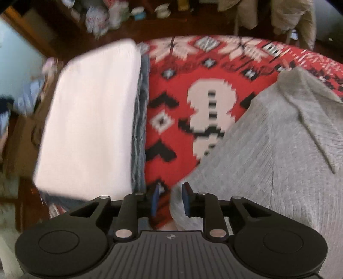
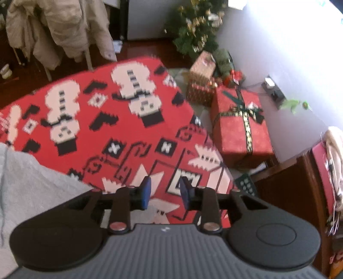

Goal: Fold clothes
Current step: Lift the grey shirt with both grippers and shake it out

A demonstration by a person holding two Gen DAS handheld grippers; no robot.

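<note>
A grey knit garment point(image 1: 268, 150) lies spread over the right side of a table covered by a red snowman-patterned cloth point(image 1: 178, 85). My left gripper point(image 1: 170, 199) hangs over the garment's near left corner. Its blue pads stand apart, with the cloth edge below the gap and not pinched. On the left sits a folded white garment point(image 1: 92, 120) on top of a folded blue-grey knit point(image 1: 140, 128). In the right wrist view, my right gripper point(image 2: 165, 193) is open over the bare red cloth point(image 2: 107, 118), and the grey garment point(image 2: 25, 182) lies to its left.
Wrapped gift boxes point(image 2: 242, 128) and a Christmas tree point(image 2: 193, 28) stand on the floor beyond the table's right edge. Beige jackets point(image 2: 57, 28) hang on a chair behind the table. Plastic bags point(image 1: 103, 17) lie on the dark wood floor. A wooden cabinet point(image 2: 300, 182) is at the right.
</note>
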